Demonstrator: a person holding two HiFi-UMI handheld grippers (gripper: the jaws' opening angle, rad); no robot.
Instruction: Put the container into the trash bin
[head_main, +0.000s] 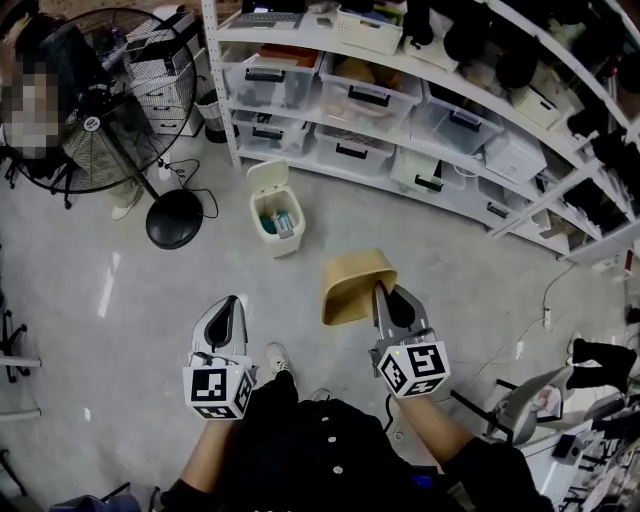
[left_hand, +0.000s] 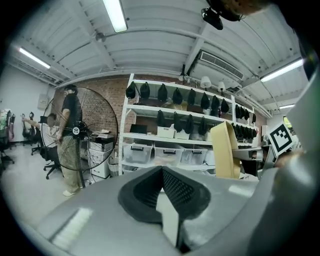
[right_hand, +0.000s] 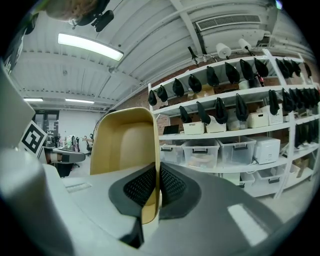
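A tan plastic container (head_main: 352, 287) hangs over the floor, gripped by its right rim wall by my right gripper (head_main: 383, 293). In the right gripper view the container (right_hand: 125, 145) stands tall with its open side facing me, and the right gripper (right_hand: 155, 192) is shut on its thin wall. My left gripper (head_main: 228, 318) is held beside it, shut and empty. In the left gripper view the left gripper (left_hand: 161, 186) has its pads together, with the container (left_hand: 224, 150) off to the right. A small white trash bin (head_main: 276, 213) stands on the floor ahead, lid up, with some items inside.
A big black floor fan (head_main: 101, 101) with a round base (head_main: 174, 218) stands at the left, with a person behind it. White shelves (head_main: 400, 110) with clear storage boxes run along the back. A chair (head_main: 535, 400) is at the right.
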